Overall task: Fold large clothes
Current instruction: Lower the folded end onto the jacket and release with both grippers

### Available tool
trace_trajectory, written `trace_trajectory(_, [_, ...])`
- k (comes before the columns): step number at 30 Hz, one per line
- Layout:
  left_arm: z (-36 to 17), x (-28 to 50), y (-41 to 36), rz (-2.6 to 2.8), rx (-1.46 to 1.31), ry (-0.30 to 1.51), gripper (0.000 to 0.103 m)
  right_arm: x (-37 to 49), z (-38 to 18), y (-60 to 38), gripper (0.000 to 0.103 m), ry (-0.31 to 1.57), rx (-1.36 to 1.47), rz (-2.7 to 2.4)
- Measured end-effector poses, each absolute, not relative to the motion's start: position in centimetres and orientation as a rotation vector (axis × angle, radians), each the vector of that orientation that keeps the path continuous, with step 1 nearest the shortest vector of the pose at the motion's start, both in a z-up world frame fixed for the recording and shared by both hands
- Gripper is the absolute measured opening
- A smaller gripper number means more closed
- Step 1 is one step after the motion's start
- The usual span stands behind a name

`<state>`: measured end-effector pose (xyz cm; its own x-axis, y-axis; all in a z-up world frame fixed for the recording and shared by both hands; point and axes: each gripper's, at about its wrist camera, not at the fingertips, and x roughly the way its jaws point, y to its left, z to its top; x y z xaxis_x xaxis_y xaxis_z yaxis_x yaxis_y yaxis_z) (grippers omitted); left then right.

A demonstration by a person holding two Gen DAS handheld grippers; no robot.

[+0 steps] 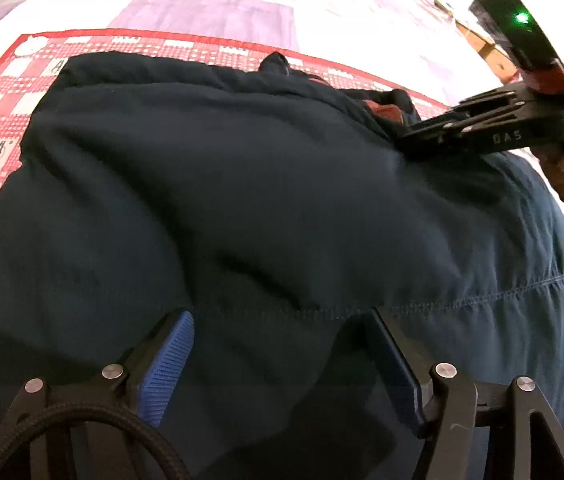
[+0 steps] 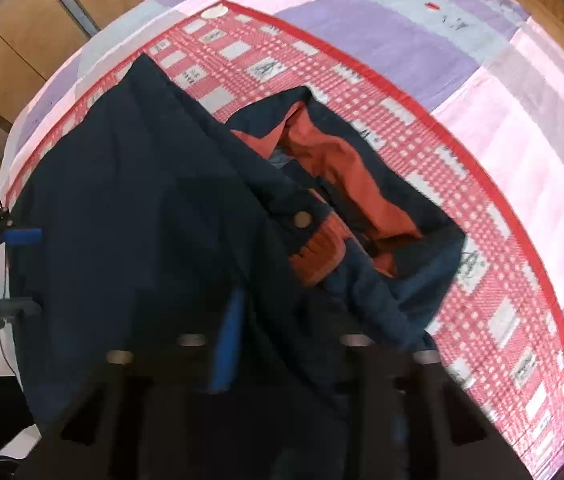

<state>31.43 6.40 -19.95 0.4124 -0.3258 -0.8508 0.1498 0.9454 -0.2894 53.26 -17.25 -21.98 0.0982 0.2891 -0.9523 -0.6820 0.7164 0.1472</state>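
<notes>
Navy jacket on red mat, left tongs agape over it, right tongs nipping collar, orange lining only in right view.

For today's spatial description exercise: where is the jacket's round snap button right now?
In the right wrist view the snap button sits near centre, on the navy jacket, beside the orange ribbed cuff and the orange lining.

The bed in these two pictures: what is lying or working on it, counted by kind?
Dark navy jacket with orange lining: 1
Red checked mat under it: 1
Pastel patchwork bedcover: 1
Hand-held grippers: 2, the left gripper and the right gripper
Total: 5
</notes>
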Motion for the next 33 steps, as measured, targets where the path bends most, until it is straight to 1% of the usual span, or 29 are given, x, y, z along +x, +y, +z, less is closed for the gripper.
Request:
trace_trajectory(2, [-20.0, 31.4, 6.4, -0.3, -0.177, 1.106, 0.075, 52.9, -21.7, -17.8, 0.017, 1.281, -0.35, 0.751])
trace_trajectory(5, [-20.1, 31.3, 6.3, -0.294, -0.174, 1.107, 0.075, 52.3, -22.1, -17.1, 0.017, 1.279, -0.405, 0.745])
trace_trajectory(8, [-20.1, 31.3, 6.4, -0.292, -0.175, 1.109, 0.076, 52.7, -22.4, -16.9, 0.021, 1.285, -0.415, 0.729])
trace_trajectory(9, [-20.1, 31.2, 6.4, -0.294, -0.173, 1.109, 0.076, 52.9, -22.7, -16.8, 0.024, 1.298, -0.416, 0.729])
trace_trajectory(15, [-20.2, 31.1, 6.4, -0.284, -0.174, 1.112, 0.076, 53.5, -23.9, -16.7, 0.027, 1.355, -0.399, 0.693])
trace_trajectory(16, [-20.2, 31.1, 6.3, -0.283, -0.173, 1.112, 0.076, 53.3, -23.9, -16.6, 0.027, 1.35, -0.401, 0.685])
trace_trajectory(18, [-20.1, 31.0, 6.3, -0.285, -0.172, 1.111, 0.076, 52.6, -23.3, -16.0, 0.011, 1.277, -0.452, 0.657])
trace_trajectory(20, [-20.1, 31.0, 6.3, -0.287, -0.171, 1.112, 0.076, 51.7, -22.1, -16.0, 0.008, 1.198, -0.467, 0.616])
trace_trajectory(23, [-20.0, 31.2, 6.3, -0.289, -0.166, 1.111, 0.076, 51.7, -19.0, -16.6, 0.007, 1.071, -0.44, 0.559])
trace_trajectory(25, [-19.8, 31.7, 6.2, -0.288, -0.163, 1.107, 0.076, 52.6, -17.7, -16.7, 0.007, 1.023, -0.44, 0.526])
trace_trajectory(27, [-19.6, 32.3, 6.1, -0.285, -0.168, 1.104, 0.076, 53.5, -17.2, -16.5, 0.005, 0.987, -0.476, 0.476])
trace_trajectory(28, [-19.6, 32.6, 6.0, -0.283, -0.171, 1.102, 0.076, 54.3, -17.3, -16.6, 0.0, 0.983, -0.474, 0.433])
trace_trajectory(30, [-19.8, 33.3, 5.6, -0.275, -0.168, 1.099, 0.077, 56.3, -17.3, -17.7, 0.0, 0.946, -0.459, 0.275])
trace_trajectory(32, [-20.0, 33.9, 5.1, -0.269, -0.156, 1.089, 0.082, 58.8, -18.2, -19.5, 0.0, 1.02, -0.334, 0.245])
trace_trajectory(33, [-20.1, 34.0, 4.9, -0.268, -0.149, 1.08, 0.083, 59.0, -18.6, -19.6, 0.0, 1.036, -0.331, 0.253])
